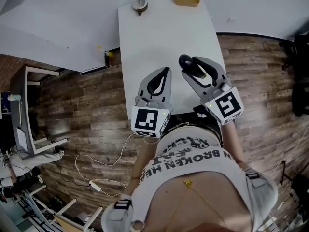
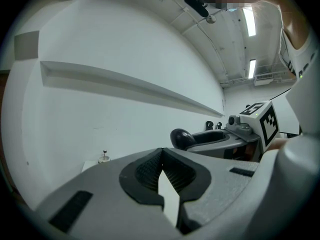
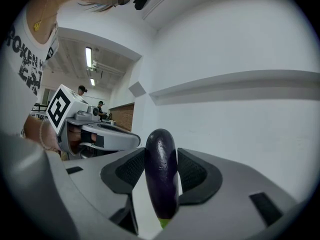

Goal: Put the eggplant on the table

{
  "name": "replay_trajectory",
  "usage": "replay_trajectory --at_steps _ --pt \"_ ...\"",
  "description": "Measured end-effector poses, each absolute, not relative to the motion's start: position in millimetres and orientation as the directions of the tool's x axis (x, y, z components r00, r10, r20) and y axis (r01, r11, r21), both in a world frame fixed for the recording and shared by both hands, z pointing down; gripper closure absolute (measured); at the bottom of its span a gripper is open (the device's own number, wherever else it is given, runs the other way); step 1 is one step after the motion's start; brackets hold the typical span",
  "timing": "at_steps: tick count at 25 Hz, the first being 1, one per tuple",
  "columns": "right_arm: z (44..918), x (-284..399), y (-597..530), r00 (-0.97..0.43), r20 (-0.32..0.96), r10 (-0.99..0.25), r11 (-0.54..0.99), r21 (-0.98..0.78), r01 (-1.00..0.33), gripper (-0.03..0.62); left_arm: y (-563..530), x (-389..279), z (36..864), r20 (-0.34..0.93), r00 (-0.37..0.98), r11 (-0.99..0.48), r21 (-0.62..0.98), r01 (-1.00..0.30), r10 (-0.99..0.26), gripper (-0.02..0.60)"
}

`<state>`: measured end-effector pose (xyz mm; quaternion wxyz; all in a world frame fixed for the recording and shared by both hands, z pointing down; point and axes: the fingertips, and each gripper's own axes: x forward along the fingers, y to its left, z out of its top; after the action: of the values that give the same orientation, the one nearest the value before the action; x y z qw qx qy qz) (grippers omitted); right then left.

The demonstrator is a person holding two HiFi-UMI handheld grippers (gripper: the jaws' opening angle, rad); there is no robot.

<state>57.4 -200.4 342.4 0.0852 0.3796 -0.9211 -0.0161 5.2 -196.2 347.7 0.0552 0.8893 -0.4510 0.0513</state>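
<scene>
1. The eggplant (image 3: 161, 176) is gripped lengthwise between the pads of the right gripper (image 1: 197, 67), its dark end jutting past the fingertips, over the table (image 1: 145, 42).
2. It should be lowered until the table bears it beneath the fingers, and only then released.
3. The left gripper (image 2: 162, 153), closed on nothing, is best kept aside.

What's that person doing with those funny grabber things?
A person stands at a white table with a gripper in each hand. The right gripper is clamped on a dark purple eggplant and holds it over the table. It has not been set down yet. The left gripper is shut with nothing in it.
</scene>
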Motion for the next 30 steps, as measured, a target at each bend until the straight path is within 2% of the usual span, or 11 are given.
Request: replay_trajectory --at_steps 21,30 --pt "344 60 -206 -0.706 0.149 -0.692 0.721 0.111 -0.684 0.391 -199 9 352 0.15 0.584 -0.582 0.066 -0.811 -0.797 0.575" --pt "364 54 -217 -0.713 0.213 -0.668 0.742 0.117 -0.661 0.391 -204 4 357 0.165 0.576 -0.571 0.078 -0.817 -0.801 0.575"
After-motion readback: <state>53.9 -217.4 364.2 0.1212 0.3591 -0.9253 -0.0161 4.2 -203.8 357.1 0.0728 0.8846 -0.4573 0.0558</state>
